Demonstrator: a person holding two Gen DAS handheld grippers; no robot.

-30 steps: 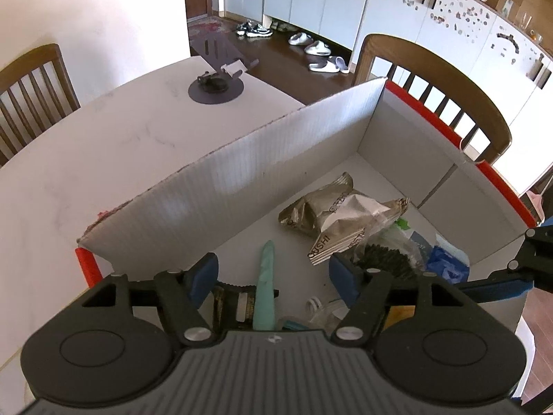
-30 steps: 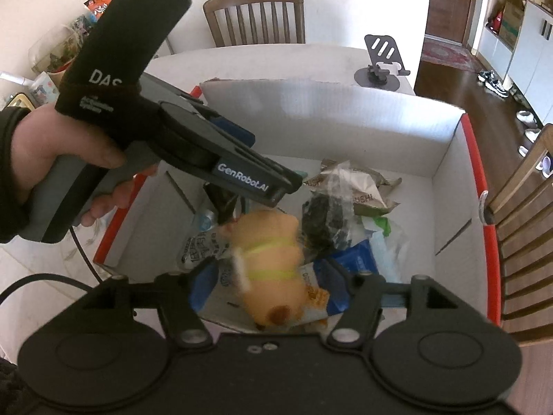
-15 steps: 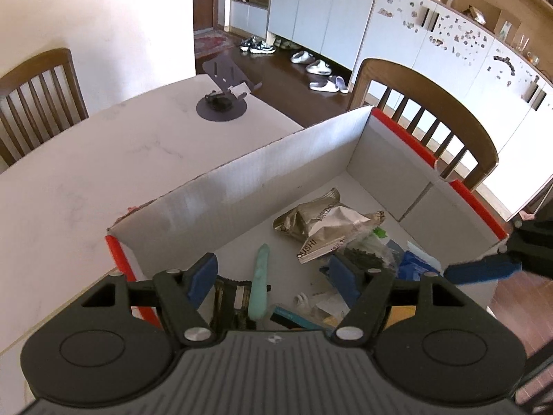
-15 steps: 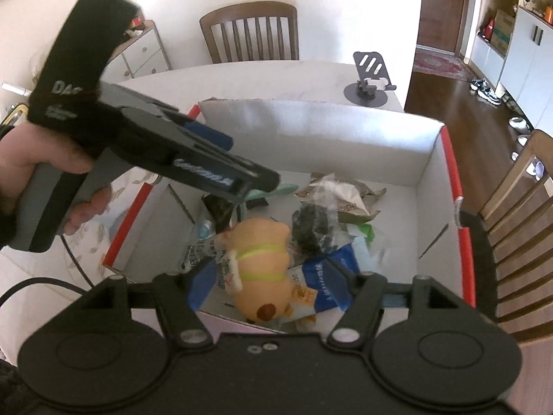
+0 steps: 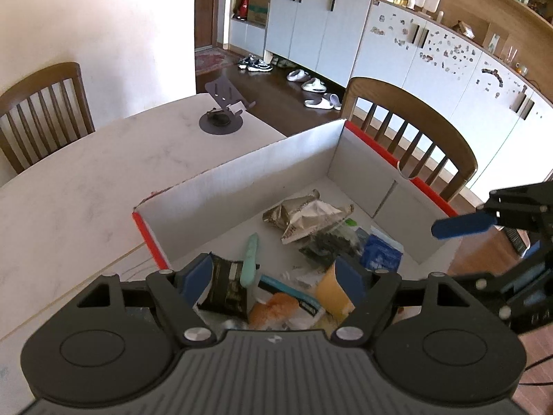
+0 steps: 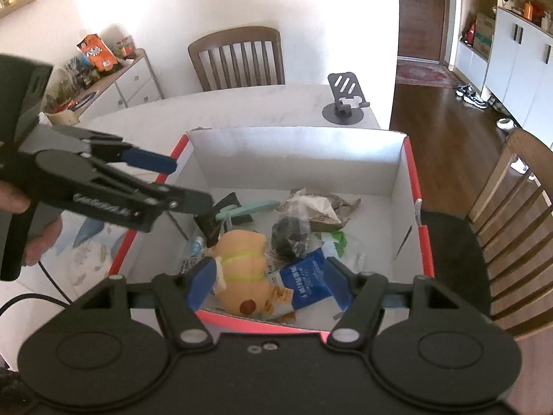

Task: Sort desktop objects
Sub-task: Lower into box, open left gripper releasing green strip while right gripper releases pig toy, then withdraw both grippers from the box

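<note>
Holding both the left gripper (image 5: pixel 273 278) and right gripper (image 6: pixel 270 285) wide open and empty above the box (image 6: pixel 411 186), I needed to lift them straight, clear of its walls.

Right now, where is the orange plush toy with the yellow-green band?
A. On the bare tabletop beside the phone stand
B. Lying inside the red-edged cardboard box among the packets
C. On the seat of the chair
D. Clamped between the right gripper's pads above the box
B: in the right wrist view the plush toy lies on the floor of the cardboard box, next to a blue packet, and the right gripper stands open above it, pads clear of it.
</note>
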